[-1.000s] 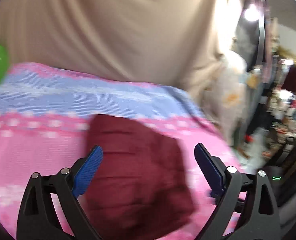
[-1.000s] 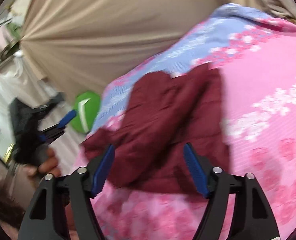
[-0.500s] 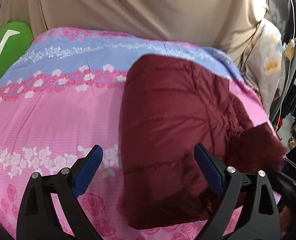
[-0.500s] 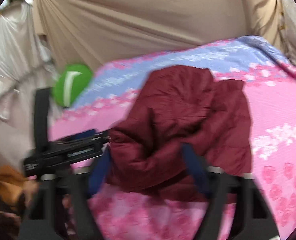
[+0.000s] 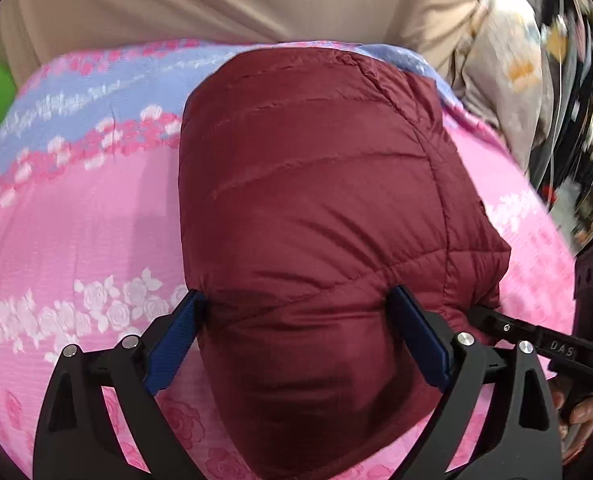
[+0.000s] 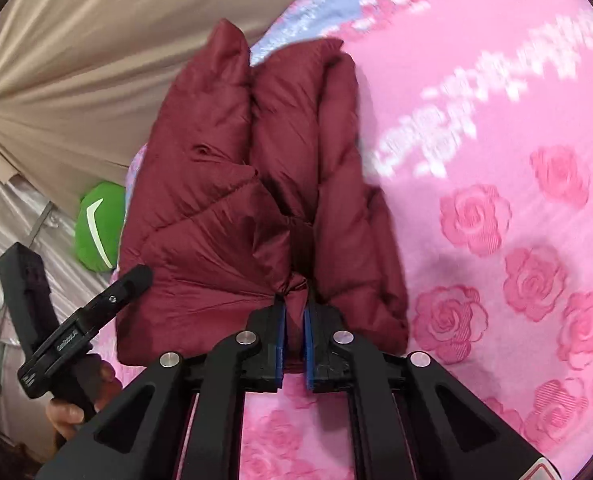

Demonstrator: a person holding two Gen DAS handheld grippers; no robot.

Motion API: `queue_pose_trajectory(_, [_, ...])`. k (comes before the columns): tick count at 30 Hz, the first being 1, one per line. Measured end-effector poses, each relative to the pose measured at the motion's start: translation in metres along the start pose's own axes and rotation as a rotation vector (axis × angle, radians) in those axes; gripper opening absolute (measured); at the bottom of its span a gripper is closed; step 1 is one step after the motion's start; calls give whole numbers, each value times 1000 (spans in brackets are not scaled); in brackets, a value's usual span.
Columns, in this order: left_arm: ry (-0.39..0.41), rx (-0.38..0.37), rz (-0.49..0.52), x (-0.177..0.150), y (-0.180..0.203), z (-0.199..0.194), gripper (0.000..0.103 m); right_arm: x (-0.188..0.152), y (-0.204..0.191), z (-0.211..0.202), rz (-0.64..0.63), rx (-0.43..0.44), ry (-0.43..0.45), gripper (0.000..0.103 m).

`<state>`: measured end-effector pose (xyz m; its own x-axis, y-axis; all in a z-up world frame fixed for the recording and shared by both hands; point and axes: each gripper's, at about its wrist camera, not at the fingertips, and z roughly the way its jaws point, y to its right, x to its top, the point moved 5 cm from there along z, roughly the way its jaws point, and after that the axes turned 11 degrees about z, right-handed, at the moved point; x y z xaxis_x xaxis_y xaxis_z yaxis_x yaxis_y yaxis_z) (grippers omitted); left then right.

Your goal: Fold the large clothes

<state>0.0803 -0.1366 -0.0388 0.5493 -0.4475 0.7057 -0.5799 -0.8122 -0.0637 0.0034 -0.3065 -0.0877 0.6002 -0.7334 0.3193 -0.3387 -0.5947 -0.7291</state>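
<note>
A dark red quilted puffer jacket [image 5: 316, 184] lies folded in a bundle on a pink and blue flowered bedspread [image 5: 76, 216]. My left gripper [image 5: 296, 312] is open, its blue pads on either side of the jacket's near end, touching the fabric. My right gripper [image 6: 293, 308] is shut on a pinch of the jacket [image 6: 232, 184] at its near edge. The right gripper's black body [image 5: 536, 344] shows at the right of the left wrist view. The left gripper [image 6: 96, 312] shows at the left of the right wrist view.
A green cushion [image 6: 100, 228] lies off the bed's far left corner. A beige curtain [image 5: 236, 0] hangs behind the bed. A patterned cloth [image 5: 508, 72] and cluttered shelves [image 5: 592, 128] stand at the right. The bedspread [image 6: 496, 200] stretches to the right of the jacket.
Both grippers have moved in on the jacket. The right gripper has shut on its near edge. The left gripper's open pads now straddle the jacket's end.
</note>
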Motion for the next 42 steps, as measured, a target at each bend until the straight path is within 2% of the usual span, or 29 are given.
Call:
queue_pose_trajectory(4, [-11, 31, 24, -3, 6, 11, 95, 5, 8, 6, 44, 28, -37, 2])
queue_pose_trajectory(6, [-17, 39, 24, -3, 6, 15, 96, 8, 8, 0, 43, 28, -53, 8])
queue_pose_trajectory(7, [-18, 40, 24, -3, 5, 14, 96, 10, 5, -10, 33, 15, -41, 12])
queue_pose_trajectory(8, [-19, 41, 22, -2, 5, 14, 96, 12, -1, -22, 14, -2, -10, 20])
queue_pose_trajectory(10, [-24, 47, 15, -2, 3, 14, 96, 21, -18, -55, -53, -25, 93, 24])
queue_pose_trajectory(12, [-22, 48, 10, -2, 4, 14, 96, 36, -43, -79, -110, -15, 176, 42])
queue_pose_trajectory(15, [-23, 46, -6, 1, 4, 11, 96, 54, -73, -76, -187, -12, 220, 52])
queue_pose_trajectory(17, [-22, 33, -28, 4, 1, 5, 94, 68, -89, -49, -230, -43, 211, 56])
queue_pose_trajectory(22, [41, 29, -55, 20, -7, -17, 93, 92, -90, 29, -188, -104, 123, 56])
queue_pose_trajectory(23, [54, 31, -54, 24, -7, -20, 93, 95, -88, 36, -174, -97, 110, 52])
queue_pose_trajectory(24, [63, 26, -55, 29, -7, -22, 93, 99, -85, 44, -153, -72, 88, 30])
queue_pose_trajectory(25, [65, 20, -56, 31, -6, -21, 93, 101, -82, 47, -143, -37, 68, 17])
queue_pose_trajectory(26, [65, 11, -57, 34, -5, -19, 93, 102, -83, 47, -139, -24, 64, 7])
queue_pose_trajectory(27, [63, -3, -58, 37, -3, -16, 93, 103, -83, 41, -139, -7, 79, 4])
queue_pose_trajectory(32, [56, -17, -27, 44, 10, 1, 93, 109, -67, 16, -109, -26, 163, 3])
queue_pose_trajectory(36, [28, 32, 35, 43, 25, 23, 95, 107, -35, 45, -50, -72, 98, 2])
queue_pose_trajectory(40, [1, 60, 47, 40, 27, 37, 98, 106, -35, 54, -75, -112, 84, 2])
queue_pose_trajectory(42, [-11, 64, 46, 39, 27, 41, 98, 108, -35, 47, -57, -124, 82, 7])
